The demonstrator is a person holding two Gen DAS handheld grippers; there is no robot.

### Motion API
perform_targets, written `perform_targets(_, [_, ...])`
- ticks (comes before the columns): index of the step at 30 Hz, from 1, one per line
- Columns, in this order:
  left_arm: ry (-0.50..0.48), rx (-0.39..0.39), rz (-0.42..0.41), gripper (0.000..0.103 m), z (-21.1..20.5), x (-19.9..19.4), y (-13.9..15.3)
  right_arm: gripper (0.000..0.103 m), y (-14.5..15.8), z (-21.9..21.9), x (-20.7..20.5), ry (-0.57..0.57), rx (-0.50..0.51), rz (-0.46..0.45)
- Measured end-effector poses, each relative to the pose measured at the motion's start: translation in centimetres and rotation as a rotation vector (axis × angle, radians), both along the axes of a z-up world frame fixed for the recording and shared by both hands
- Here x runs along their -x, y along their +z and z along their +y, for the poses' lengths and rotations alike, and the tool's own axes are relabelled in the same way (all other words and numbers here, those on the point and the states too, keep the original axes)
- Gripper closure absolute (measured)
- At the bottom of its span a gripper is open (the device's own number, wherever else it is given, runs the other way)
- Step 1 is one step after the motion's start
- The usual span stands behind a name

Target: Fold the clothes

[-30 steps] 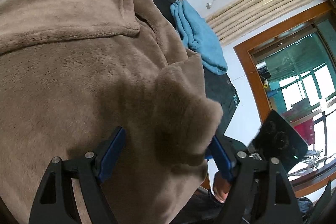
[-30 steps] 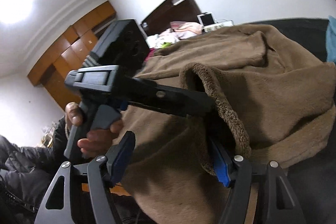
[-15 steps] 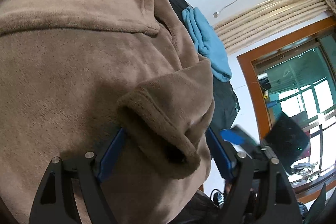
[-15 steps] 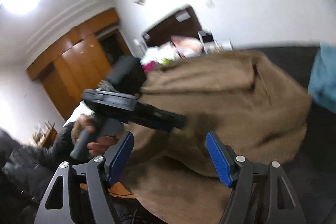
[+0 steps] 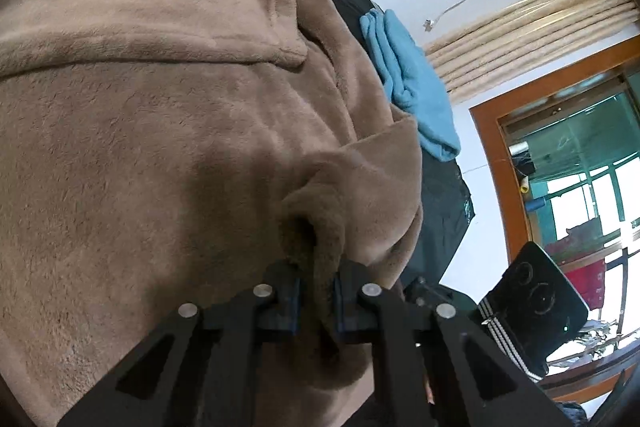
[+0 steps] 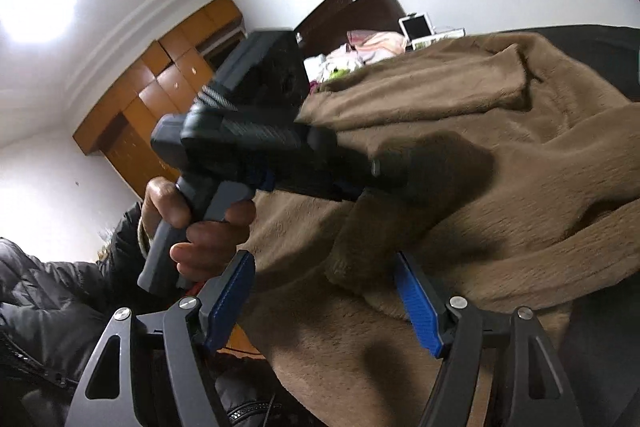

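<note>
Left wrist view: left gripper (image 5: 316,301) just closed, pinching fuzzy brown fleece garment's (image 5: 160,131) fold; right gripper (image 6: 326,301) released, cuff between its jaws.

The left wrist view is taken from just behind the left tongs (image 5: 316,293), angled down and very close to the brown fleece garment (image 5: 160,147), which fills most of the frame. Beyond it, a folded blue cloth (image 5: 416,87), a wall and a window (image 5: 580,167) are faced at the right. The right wrist view is taken from behind the right tongs (image 6: 324,301), tilted less steeply, toward a wardrobe (image 6: 160,87) and a bed (image 6: 360,39). The same garment (image 6: 520,155) is shared by both views, and each view catches the other hand's tool: the left tongs (image 6: 372,167) are seen in the right view.
</note>
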State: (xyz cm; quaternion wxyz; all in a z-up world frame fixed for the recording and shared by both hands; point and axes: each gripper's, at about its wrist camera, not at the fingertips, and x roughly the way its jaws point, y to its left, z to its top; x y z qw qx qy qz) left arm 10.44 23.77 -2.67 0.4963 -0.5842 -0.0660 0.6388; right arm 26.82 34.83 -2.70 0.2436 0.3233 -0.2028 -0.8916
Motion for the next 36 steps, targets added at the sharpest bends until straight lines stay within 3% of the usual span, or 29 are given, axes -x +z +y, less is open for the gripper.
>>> perform_targets(2, [0.005,-0.01,0.037,0.09,0.4,0.1,1.2,0.03,0.6,1.1,-0.3,-0.027,0.007,0.021])
perform_targets(6, [0.04,-0.101,0.15,0.09,-0.1,1.3,6.7,0.03,2.2,3.4,-1.0,-0.102,0.002,0.071])
perform_targets(12, [0.161,-0.18,0.325,0.09,-3.0,4.8,14.3,0.03,4.1,7.2,-0.9,-0.216,-0.015,0.098])
perform_targets(18, [0.283,-0.179,0.386,0.09,-5.9,9.8,17.3,0.03,4.9,9.5,0.5,-0.287,-0.058,0.066])
perform_targets(27, [0.508,-0.201,0.387,0.09,-15.7,16.0,17.6,0.03,5.8,9.2,5.5,-0.296,-0.168,-0.001])
perform_targets(36, [0.62,-0.113,0.293,0.089,-20.9,20.4,12.4,0.03,6.2,6.9,15.5,-0.301,-0.323,-0.073])
